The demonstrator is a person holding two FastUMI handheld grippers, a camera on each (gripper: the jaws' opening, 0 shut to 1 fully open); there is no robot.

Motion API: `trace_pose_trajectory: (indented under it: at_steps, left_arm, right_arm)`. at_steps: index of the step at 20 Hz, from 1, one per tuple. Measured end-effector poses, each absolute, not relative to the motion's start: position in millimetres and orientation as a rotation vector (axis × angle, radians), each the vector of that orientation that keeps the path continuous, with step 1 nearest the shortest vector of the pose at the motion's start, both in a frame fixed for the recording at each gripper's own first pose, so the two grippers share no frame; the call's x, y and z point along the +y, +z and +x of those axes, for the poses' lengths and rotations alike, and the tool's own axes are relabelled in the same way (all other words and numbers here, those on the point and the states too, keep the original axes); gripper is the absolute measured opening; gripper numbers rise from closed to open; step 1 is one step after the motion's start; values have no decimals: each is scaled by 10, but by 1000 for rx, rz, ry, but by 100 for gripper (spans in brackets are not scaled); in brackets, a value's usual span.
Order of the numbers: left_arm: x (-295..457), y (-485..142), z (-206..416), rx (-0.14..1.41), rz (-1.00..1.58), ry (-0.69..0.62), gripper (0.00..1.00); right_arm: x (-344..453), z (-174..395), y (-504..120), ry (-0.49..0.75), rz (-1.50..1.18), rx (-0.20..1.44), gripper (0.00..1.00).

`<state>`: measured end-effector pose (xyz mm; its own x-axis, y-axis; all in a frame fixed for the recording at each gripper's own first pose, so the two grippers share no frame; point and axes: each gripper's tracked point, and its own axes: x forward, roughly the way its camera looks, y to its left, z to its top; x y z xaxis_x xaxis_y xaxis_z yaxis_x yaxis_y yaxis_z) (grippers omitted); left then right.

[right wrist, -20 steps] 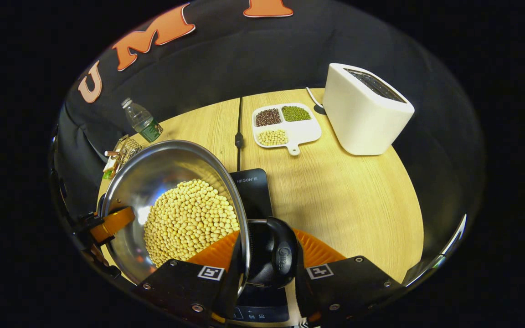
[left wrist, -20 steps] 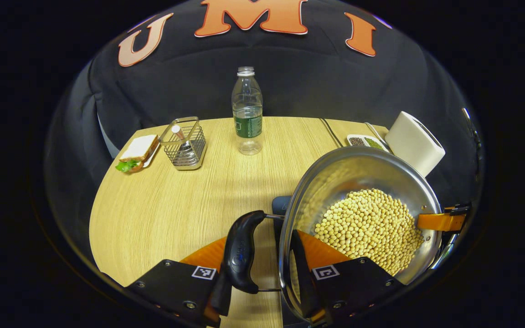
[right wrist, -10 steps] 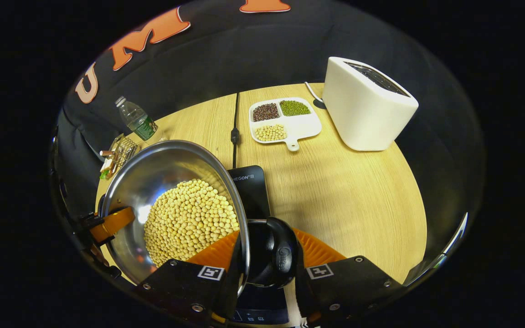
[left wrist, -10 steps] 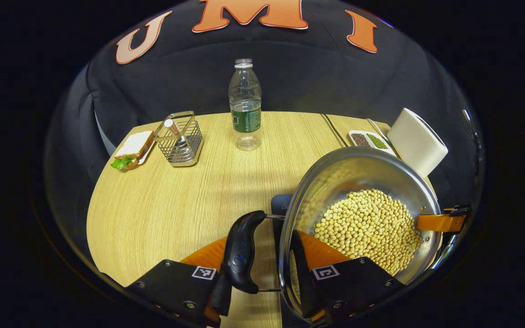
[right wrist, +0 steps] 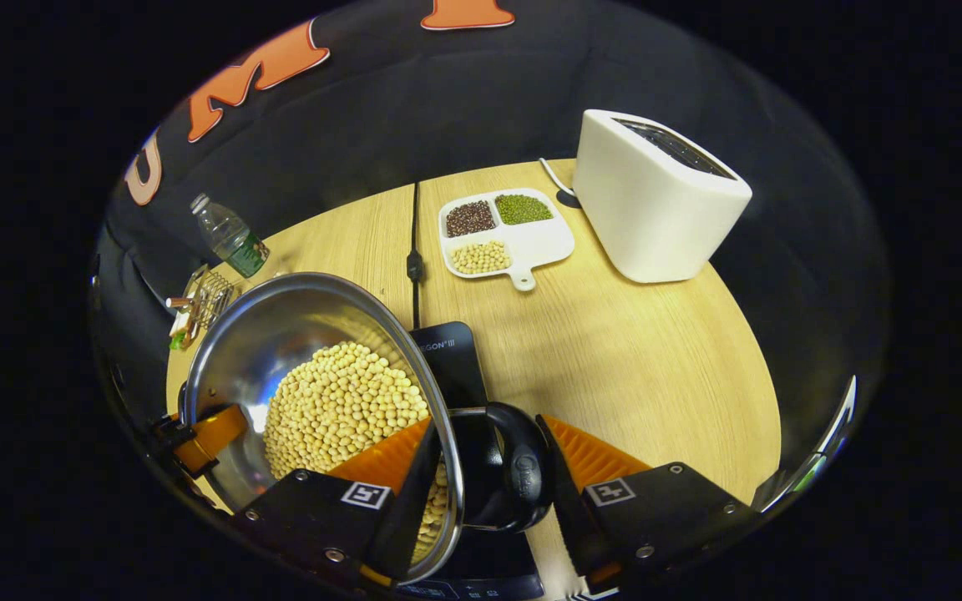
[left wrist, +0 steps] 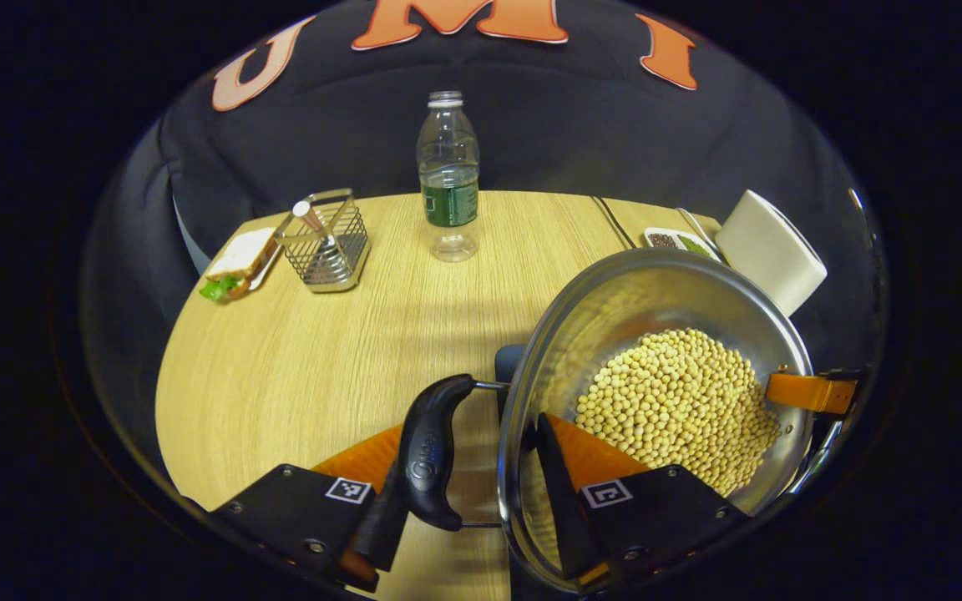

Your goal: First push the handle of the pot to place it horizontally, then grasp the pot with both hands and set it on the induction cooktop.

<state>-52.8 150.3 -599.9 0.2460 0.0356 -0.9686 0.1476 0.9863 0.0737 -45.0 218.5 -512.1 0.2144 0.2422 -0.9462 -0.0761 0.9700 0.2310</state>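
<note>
Across the wooden bench (left wrist: 297, 367), ahead of both sets of jaws: steel pot (left wrist: 615, 334) full of pale beans (left wrist: 681, 409), held between the two grippers. Left gripper (left wrist: 481, 492) with jaws pinching the pot's rim and black side handle (left wrist: 431, 451). Right gripper (right wrist: 489, 501) likewise, jaws clamped over the rim and the opposite black handle (right wrist: 514, 480). Just beyond and beneath the right jaws, black induction cooktop (right wrist: 448, 359), partly hidden by the pot; contact between them cannot be told. Farther ahead of the right jaws: white toaster (right wrist: 656, 200), divided white dish (right wrist: 506, 234) of three kinds of beans. Far ahead of the left jaws: water bottle (left wrist: 448, 179), wire caddy (left wrist: 326, 242), sandwich (left wrist: 235, 267).
</note>
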Motion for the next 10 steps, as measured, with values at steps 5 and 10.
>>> trace_pose_trajectory:
  at_steps: [5, 10]
  left_arm:
    - [1555, -5919, -543, 1329, 132, -90, 80]
    - [1682, -5785, -479, 1317, 120, -98, 95]
  right_arm:
    - [2106, -444, -4991, 174, 152, 1267, 82]
    - [1994, -588, -4878, 128, 153, 1217, 83]
